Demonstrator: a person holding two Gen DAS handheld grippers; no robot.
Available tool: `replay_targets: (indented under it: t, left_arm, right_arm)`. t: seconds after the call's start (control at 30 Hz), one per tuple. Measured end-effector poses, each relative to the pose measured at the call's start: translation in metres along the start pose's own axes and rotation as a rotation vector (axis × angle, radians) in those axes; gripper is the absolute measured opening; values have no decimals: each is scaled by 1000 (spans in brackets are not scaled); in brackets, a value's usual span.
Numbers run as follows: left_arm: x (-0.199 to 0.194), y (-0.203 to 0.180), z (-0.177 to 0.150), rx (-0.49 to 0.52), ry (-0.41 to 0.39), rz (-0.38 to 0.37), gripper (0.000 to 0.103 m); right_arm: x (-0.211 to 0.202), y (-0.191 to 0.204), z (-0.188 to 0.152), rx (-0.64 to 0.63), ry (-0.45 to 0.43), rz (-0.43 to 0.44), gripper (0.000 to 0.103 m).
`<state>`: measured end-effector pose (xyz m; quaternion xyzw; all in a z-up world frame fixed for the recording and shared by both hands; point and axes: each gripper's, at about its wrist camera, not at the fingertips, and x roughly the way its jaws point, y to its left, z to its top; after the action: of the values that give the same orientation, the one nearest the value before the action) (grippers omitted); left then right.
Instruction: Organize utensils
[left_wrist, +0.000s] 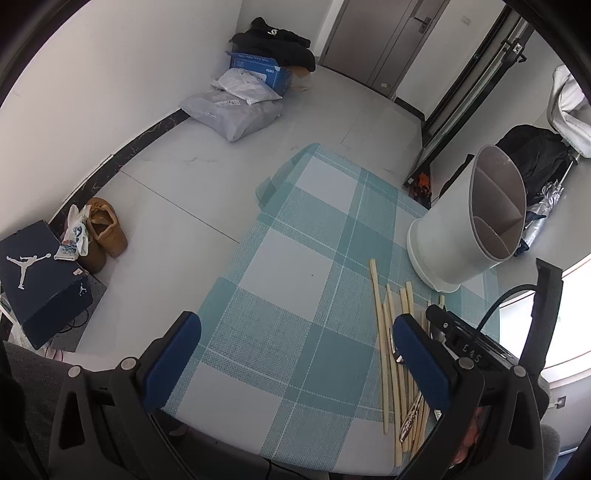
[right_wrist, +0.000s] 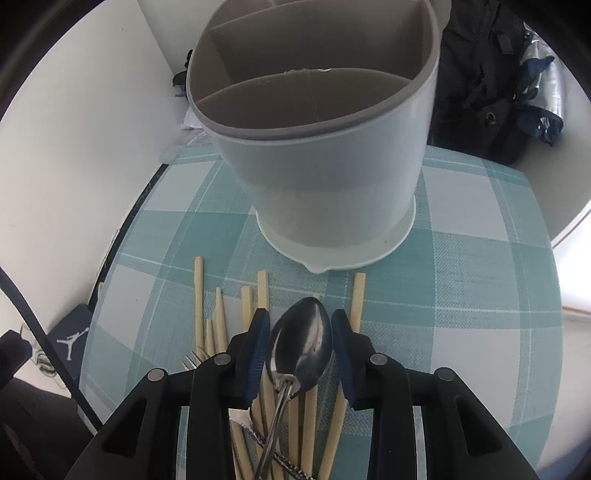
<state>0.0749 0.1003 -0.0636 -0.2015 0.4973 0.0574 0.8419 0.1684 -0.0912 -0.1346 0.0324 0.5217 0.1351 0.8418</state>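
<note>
A white utensil holder (right_wrist: 317, 158) with grey divided compartments stands on the checked teal tablecloth (right_wrist: 461, 277); it also shows in the left wrist view (left_wrist: 465, 229). Several pale chopsticks (right_wrist: 199, 295) lie in front of it, with a fork (right_wrist: 192, 360) among them; the chopsticks also show in the left wrist view (left_wrist: 384, 332). My right gripper (right_wrist: 301, 321) is closed around the bowl of a metal spoon (right_wrist: 301, 343), held just above the chopsticks. My left gripper (left_wrist: 295, 325) is open and empty over the cloth, left of the chopsticks.
A dark backpack (right_wrist: 491, 74) sits behind the holder. On the floor left of the table are a navy shoebox (left_wrist: 40, 273), brown shoes (left_wrist: 103, 232) and bags (left_wrist: 236, 110). The table edge runs close along the left of the chopsticks in the right wrist view.
</note>
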Motion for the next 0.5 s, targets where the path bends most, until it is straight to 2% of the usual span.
replay_targets:
  t: [0.1,0.33,0.5]
  left_arm:
    - [8,-4,-4,13,43,-8,102]
    - [22,-33,-15,100,143,-87,102]
    - [34,-61,-26,219,170,-64,102]
  right_arm:
    - [-12,-9,0,24,-29,36,32]
    - [-39,-26,0,35,-87,103,32]
    - [-55,-34,-5,-47,-119,96,32]
